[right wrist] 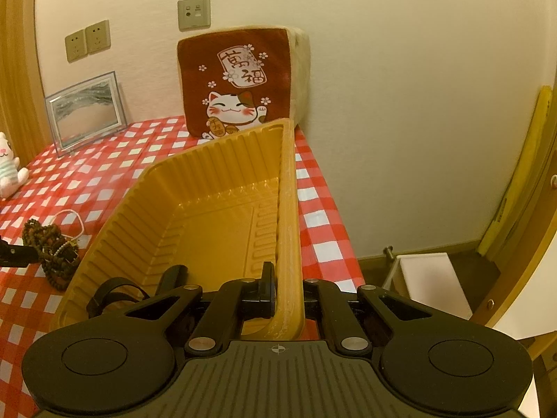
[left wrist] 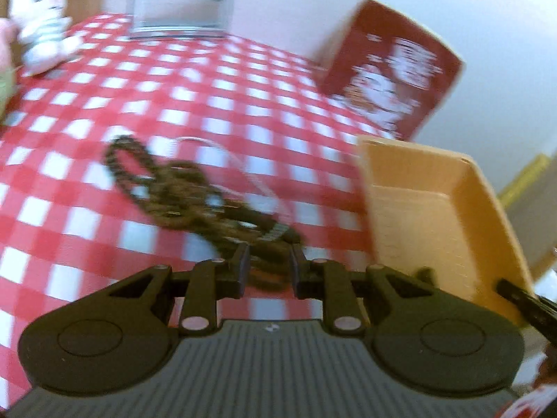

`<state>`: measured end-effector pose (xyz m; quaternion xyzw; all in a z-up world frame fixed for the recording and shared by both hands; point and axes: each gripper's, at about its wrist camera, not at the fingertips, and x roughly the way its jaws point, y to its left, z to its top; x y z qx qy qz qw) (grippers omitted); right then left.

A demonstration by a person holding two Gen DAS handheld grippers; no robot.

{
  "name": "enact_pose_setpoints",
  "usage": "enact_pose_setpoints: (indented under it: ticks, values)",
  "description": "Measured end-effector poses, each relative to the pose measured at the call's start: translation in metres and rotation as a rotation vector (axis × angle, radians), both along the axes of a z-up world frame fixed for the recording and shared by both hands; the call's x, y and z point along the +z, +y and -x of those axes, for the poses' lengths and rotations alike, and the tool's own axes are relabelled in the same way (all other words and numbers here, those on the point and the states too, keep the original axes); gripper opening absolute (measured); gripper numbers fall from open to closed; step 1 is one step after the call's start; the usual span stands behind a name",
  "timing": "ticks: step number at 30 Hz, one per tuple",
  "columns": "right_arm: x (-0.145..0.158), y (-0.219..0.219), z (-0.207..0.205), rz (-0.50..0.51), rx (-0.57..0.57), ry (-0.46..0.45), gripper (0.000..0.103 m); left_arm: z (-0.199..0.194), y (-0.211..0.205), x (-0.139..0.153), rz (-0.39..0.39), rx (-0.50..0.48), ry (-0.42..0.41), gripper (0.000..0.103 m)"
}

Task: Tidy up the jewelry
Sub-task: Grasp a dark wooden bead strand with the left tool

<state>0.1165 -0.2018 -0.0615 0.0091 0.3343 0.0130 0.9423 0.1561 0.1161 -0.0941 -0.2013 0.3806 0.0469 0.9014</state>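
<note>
A dark brown bead necklace (left wrist: pixel 181 195) lies bunched on the red-checked tablecloth (left wrist: pixel 104 97). Its near end sits between the fingers of my left gripper (left wrist: pixel 269 259), which is shut on it. A thin white cord (left wrist: pixel 222 149) loops just behind the beads. This view is blurred. My right gripper (right wrist: pixel 287 280) is shut on the right wall of a yellow plastic tray (right wrist: pixel 209 216) and holds it tilted up; one finger (right wrist: pixel 268 285) shows inside the tray and the other is hidden behind the wall. A black strap (right wrist: pixel 111 294) lies in the tray's near corner. The beads (right wrist: pixel 52 247) rest just left of the tray.
A red cushion with a lucky cat (right wrist: pixel 240 83) leans on the wall at the back. A glass picture frame (right wrist: pixel 87 111) and a white plush toy (right wrist: pixel 7 170) stand at the back left. The table's right edge drops to a floor with a white box (right wrist: pixel 431 278).
</note>
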Motion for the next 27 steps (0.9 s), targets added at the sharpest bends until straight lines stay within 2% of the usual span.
enact_pose_setpoints:
  ticks: [7,13,18,20,21,23,27]
  values:
    - [0.000,-0.001,-0.001,-0.001,-0.003,0.001,0.005,-0.017,0.030,-0.015,0.044,0.116,0.034,0.020]
    - [0.000,-0.001,0.000,0.000,-0.007,0.000,0.005,-0.029,0.041,-0.025,0.126,0.180,0.055,0.020]
    - [0.000,-0.001,0.000,0.000,-0.006,0.000,0.005,-0.036,0.043,-0.029,0.107,0.182,0.060,0.019]
    - [0.000,-0.001,0.000,-0.001,-0.006,0.000,0.005,-0.037,0.043,-0.030,0.102,0.182,0.066,0.016]
    - [0.000,-0.001,0.000,-0.001,-0.008,0.000,0.005,-0.036,0.044,-0.030,0.105,0.182,0.066,0.010]
    - [-0.001,-0.001,0.001,-0.002,-0.009,0.001,0.005,-0.032,0.046,-0.030,0.114,0.179,0.063,0.006]
    - [-0.001,-0.001,0.001,-0.002,-0.008,0.000,0.005,-0.019,0.049,-0.021,0.105,0.163,0.043,0.005]
